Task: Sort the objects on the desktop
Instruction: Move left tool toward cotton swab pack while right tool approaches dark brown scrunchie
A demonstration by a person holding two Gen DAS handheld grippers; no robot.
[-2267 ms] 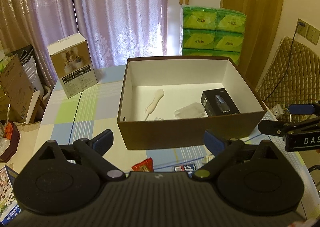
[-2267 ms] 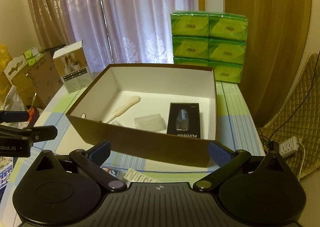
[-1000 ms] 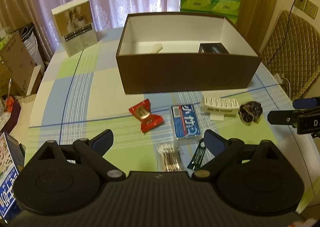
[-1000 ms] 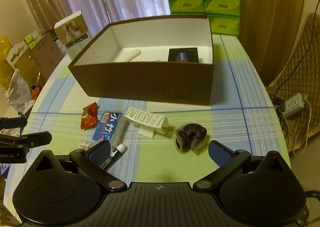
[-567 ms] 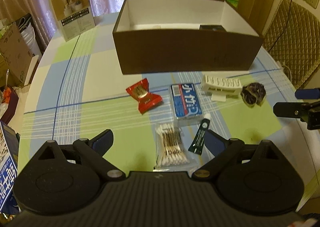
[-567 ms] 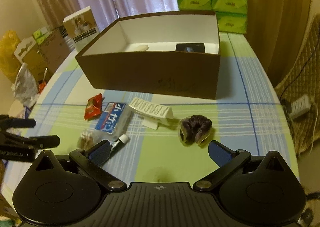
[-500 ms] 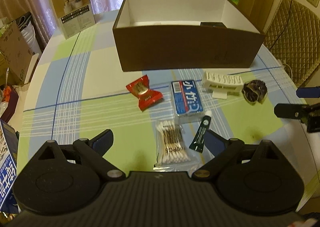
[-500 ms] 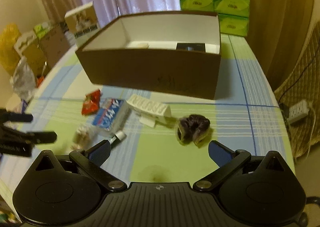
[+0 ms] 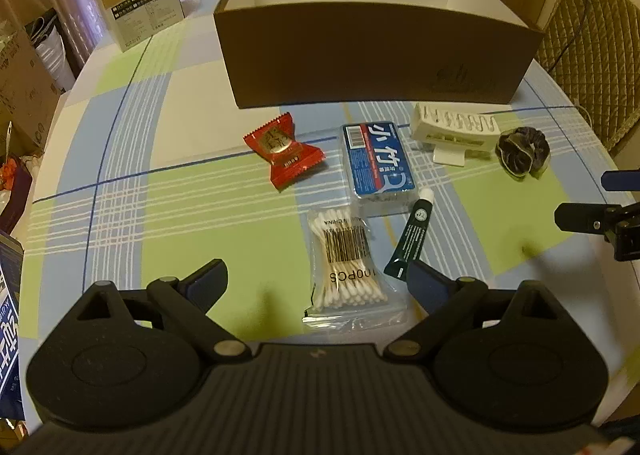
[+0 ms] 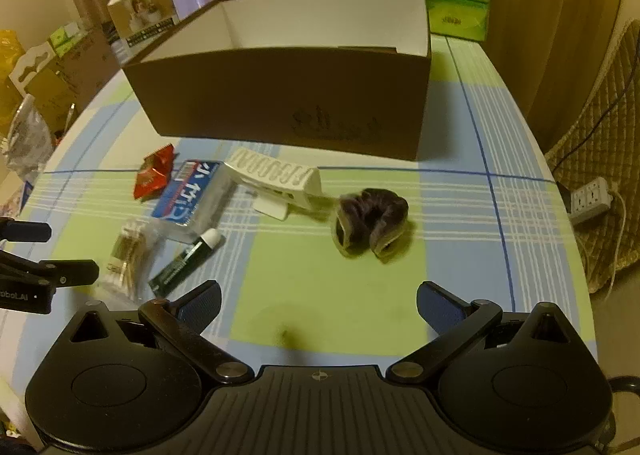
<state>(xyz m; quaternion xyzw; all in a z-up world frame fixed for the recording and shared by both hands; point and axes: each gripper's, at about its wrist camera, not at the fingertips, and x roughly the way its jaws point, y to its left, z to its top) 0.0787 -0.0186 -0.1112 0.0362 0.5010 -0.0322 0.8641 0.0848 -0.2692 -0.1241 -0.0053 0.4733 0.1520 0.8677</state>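
Box (image 9: pixel 376 55) interior now hidden, both views

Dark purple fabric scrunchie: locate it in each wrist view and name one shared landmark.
Left wrist view: dark purple fabric scrunchie at far right, beside the white slotted plastic rack.
Right wrist view: scrunchie near centre, right of that rack.
Shared landmark: brown cardboard box behind.

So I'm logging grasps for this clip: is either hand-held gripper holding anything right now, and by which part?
Nothing is held. The left hand-held gripper and right hand-held gripper are both open and empty above the table.
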